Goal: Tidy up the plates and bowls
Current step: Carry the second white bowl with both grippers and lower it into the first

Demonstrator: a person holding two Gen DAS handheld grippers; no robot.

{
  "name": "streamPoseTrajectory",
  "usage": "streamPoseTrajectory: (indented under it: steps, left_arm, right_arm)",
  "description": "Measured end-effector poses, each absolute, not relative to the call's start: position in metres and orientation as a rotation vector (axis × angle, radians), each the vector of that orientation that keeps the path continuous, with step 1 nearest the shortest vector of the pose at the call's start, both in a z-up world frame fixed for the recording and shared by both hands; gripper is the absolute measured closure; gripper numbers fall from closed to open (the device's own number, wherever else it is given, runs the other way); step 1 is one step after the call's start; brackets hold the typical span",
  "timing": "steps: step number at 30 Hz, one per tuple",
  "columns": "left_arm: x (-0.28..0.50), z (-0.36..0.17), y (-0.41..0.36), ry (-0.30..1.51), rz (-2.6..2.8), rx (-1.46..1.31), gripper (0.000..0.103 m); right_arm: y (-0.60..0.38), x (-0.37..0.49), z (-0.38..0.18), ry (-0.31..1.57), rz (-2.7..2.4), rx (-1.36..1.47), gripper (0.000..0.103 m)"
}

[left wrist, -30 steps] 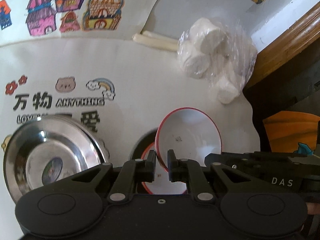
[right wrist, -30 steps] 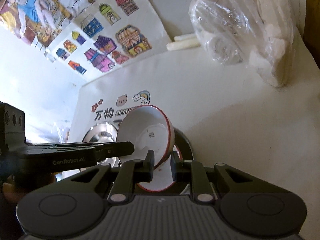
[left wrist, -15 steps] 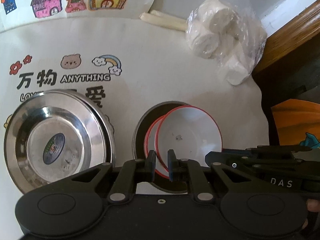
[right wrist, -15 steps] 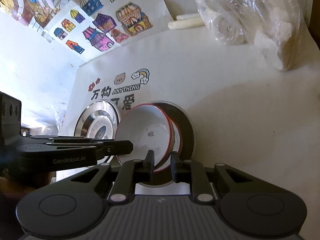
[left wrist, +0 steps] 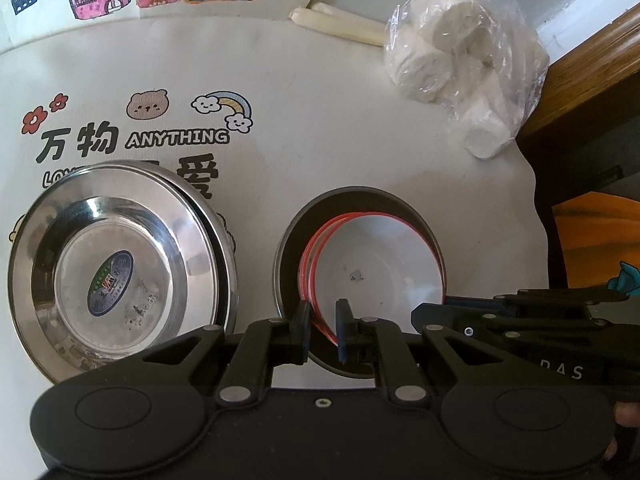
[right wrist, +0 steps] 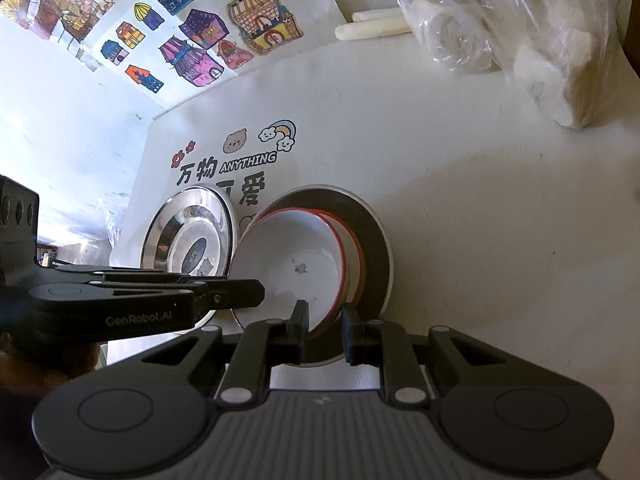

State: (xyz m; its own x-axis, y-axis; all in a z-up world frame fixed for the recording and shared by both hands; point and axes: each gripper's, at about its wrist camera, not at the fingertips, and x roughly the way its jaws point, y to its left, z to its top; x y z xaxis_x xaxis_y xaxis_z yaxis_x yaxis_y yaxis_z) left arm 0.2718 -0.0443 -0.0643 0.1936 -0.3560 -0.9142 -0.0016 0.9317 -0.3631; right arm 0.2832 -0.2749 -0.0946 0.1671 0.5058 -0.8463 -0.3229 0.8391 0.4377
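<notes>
Lowered from its tilted carry, the white red-rimmed bowl (left wrist: 376,264) is now nesting in another like it inside the dark bowl (left wrist: 352,200), beside the steel plates (left wrist: 120,272). Both the left gripper (left wrist: 322,328) and right gripper (right wrist: 324,330) are clamping its near rim from either side, so letting go looks like what is coming next.

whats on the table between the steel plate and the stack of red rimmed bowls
Nothing: only a narrow strip of bare printed tablecloth separates the steel plate from the grey plate under the red-rimmed bowls, clearest in the left wrist view.

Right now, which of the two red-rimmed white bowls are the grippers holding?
The upper red-rimmed white bowl, the one nested inside the lower red-rimmed bowl; the left hand-held gripper and the right hand-held gripper each pinch its rim.
</notes>
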Motion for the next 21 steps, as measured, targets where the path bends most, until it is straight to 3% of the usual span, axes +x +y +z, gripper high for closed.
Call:
streamPoseTrajectory:
  steps: [21]
  left_arm:
    - [0.2757,-0.0652,-0.0477,1.362,-0.257,-0.295,0.087]
  right_arm:
    - [-0.2756,0.2826,-0.0969,1.273,0.569,0.183,0.083]
